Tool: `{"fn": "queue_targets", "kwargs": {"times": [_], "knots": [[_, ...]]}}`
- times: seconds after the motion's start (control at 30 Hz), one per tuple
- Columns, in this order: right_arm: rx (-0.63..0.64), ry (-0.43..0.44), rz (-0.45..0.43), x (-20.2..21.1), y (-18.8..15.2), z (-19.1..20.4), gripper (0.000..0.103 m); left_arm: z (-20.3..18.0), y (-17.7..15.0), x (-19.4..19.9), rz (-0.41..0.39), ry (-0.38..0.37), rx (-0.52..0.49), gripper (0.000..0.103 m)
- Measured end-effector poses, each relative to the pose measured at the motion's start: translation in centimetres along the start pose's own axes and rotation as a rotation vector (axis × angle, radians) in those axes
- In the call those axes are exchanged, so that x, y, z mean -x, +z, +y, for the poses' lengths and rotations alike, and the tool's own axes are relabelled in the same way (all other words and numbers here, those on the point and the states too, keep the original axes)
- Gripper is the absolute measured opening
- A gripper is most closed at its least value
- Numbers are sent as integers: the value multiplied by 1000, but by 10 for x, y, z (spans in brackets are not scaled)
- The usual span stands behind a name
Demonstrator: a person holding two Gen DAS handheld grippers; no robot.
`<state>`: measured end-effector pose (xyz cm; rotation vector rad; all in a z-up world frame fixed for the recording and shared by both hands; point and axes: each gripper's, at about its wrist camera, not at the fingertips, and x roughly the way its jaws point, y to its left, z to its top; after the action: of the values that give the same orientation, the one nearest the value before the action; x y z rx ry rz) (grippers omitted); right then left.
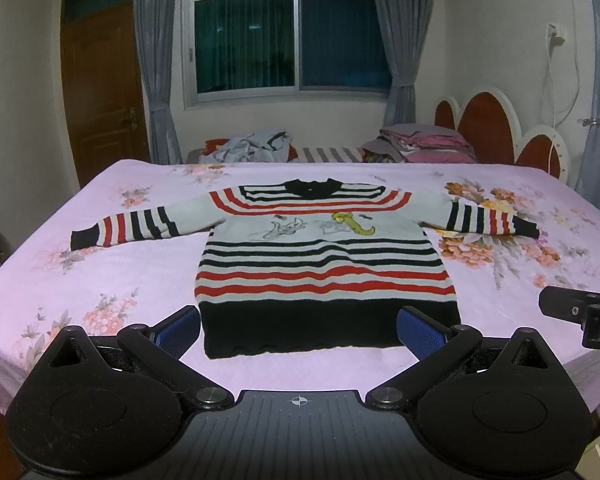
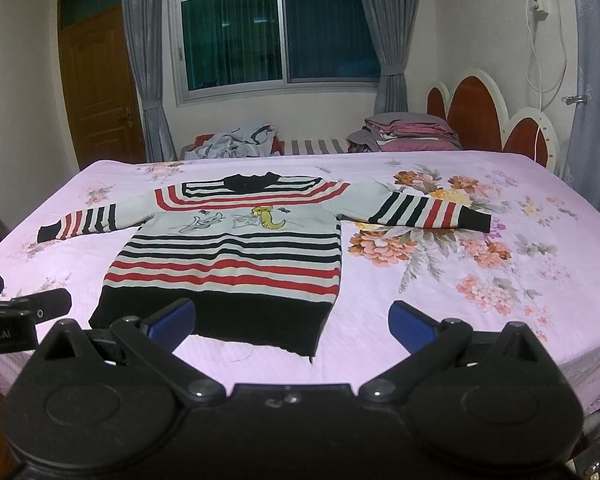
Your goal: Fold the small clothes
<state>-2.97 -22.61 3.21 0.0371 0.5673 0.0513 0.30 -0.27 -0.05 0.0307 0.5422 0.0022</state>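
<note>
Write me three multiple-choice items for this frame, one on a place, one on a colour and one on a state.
1. Where does the striped sweater lie?
A. spread flat on the pink floral bedsheet
B. hung on the door
C. piled on the pillows

2. What colour is the sweater's bottom hem band?
A. red
B. black
C. yellow

3. How do the left gripper and right gripper stand?
A. both shut on a sleeve
B. one shut on the hem
C. both open, holding nothing

Key: 1 A, both sleeves lie stretched out to the sides on the sheet. 2 B, the wide band below the last red stripe is black. 3 C, each pair of blue fingers stands wide apart with no cloth between.
</note>
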Motion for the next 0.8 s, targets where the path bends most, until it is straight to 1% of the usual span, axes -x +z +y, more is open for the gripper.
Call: {"fn": "queue_targets", "kwargs": {"times": [0.13, 0.8], "knots": [[-4, -3, 0, 1, 5, -1, 103, 0, 0, 0, 1, 1, -1, 103], [-4, -1, -3, 1, 5, -3, 103, -5, 0, -4, 7, 3, -9, 103]]}}
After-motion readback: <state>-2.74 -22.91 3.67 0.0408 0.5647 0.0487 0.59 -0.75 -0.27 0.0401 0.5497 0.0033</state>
